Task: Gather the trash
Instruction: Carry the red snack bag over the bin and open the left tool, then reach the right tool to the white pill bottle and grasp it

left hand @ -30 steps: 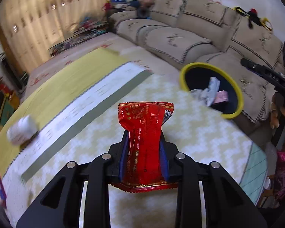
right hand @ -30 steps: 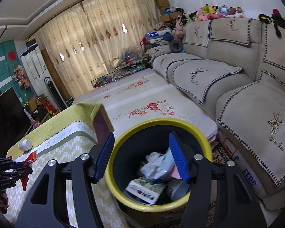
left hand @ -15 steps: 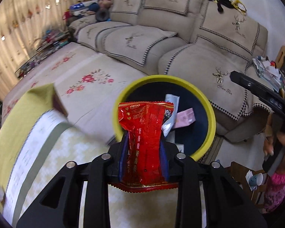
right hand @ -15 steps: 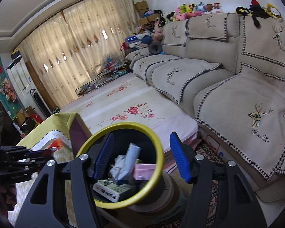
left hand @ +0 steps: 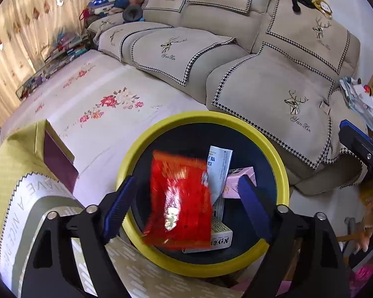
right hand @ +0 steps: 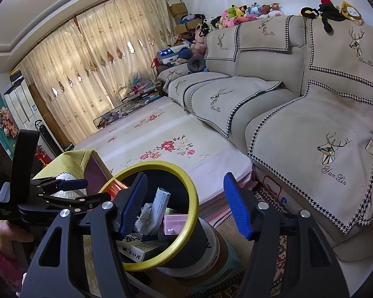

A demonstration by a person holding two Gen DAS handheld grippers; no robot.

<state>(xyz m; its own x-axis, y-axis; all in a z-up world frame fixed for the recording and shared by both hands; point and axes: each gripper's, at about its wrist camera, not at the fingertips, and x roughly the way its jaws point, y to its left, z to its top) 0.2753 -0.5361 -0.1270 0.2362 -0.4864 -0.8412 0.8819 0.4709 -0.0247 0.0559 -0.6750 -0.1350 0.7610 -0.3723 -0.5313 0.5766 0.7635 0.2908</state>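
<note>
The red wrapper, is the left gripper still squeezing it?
No, the red wrapper hangs loose between the left gripper's just-opened jaws, over the yellow-rimmed bin.

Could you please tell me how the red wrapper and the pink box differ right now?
The red wrapper is glossy, crinkled and motion-blurred, loose above the bin; the pink box is matte, rigid and sharp, lying inside. The wrapper looks larger than the box. No hand-held gripper holds either.

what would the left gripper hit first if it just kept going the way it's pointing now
Most likely the red wrapper, blurred and loose between the left gripper's jaws, which have just been opening. Behind it lies the trash inside the yellow-rimmed bin: a white packet and a pink box. Depth is unclear.
</note>
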